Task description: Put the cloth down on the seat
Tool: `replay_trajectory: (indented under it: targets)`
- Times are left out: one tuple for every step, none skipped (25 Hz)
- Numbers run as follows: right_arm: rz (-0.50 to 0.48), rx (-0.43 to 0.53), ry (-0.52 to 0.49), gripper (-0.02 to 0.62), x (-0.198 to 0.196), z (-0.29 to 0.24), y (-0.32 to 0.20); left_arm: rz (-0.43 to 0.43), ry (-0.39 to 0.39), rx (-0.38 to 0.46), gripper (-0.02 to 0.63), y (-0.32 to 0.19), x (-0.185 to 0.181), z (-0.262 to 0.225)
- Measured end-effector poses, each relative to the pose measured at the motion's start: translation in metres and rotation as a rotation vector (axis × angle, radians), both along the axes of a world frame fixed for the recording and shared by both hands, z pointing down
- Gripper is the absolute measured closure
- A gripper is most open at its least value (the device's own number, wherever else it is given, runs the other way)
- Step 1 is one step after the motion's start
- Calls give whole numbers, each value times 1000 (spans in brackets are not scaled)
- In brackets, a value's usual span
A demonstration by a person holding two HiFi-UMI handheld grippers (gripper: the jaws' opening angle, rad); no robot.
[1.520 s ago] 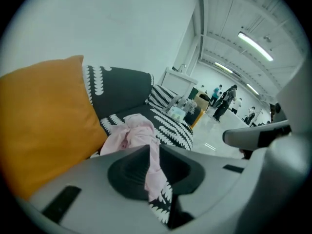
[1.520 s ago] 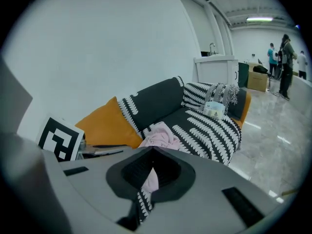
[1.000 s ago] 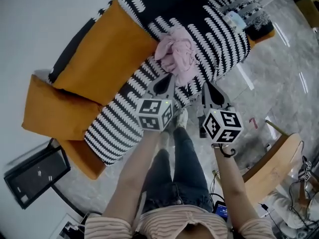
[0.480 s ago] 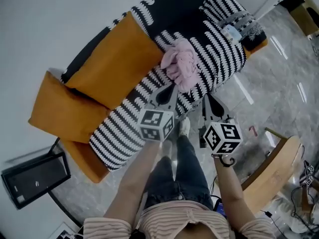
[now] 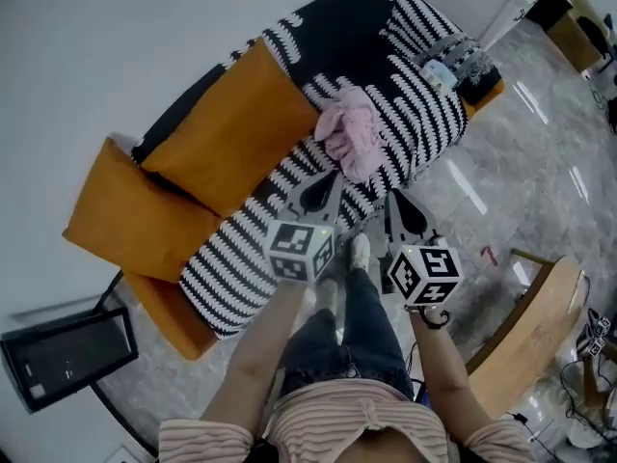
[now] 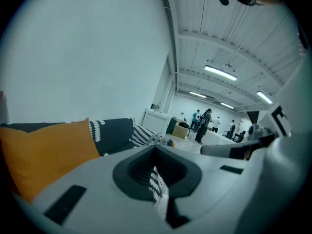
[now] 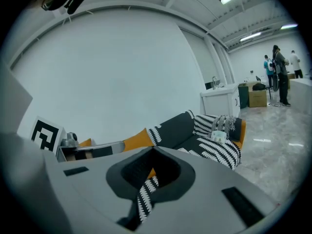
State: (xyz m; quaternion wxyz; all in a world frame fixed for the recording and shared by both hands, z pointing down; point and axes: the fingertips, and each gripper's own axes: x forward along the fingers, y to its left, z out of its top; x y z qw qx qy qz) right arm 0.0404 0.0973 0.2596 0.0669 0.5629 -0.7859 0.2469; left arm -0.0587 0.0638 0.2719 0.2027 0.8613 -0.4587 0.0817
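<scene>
**A:** Sofa [image 5: 424, 114], entry?

**B:** Black-and-white pattern, set along the wall [image 5: 116, 46]. On it, toward the head view's left: one orange back cushion [image 5: 231, 128], one orange end cushion [image 5: 130, 220].

**A:** Cloth [image 5: 349, 133]?

**B:** Pink, crumpled, lying on the seat just right of the back cushion. It touches neither tool of mine.

**A:** Tools?

**B:** My left tool [image 5: 331, 176]: jaws together, nothing gripped. My right tool [image 5: 391, 195]: jaws together, nothing gripped. Both hover off the seat's front edge, tips toward the cloth and apart from it.
</scene>
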Motion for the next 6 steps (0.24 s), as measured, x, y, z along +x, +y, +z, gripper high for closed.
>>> replay_trajectory:
  targets:
    - [0,5,2,588,1,-3,1,1,1,3,595,1,1,-3]
    - [0,9,2,588,1,-6,3,1,3,5,594,3,0,-5]
    - [1,14,2,588,0,-9,4,1,4,7,595,5,-1,-7]
    - [2,18,1,588,-1,-11,6,2,5,10,595,6,-2,-9]
    - [3,23,1,588,-2,-14,8,2,7,13,595,8,-3,-11]
    - [5,27,0,588,-2,-16,9,3,9,16,595,9,-5,-13]
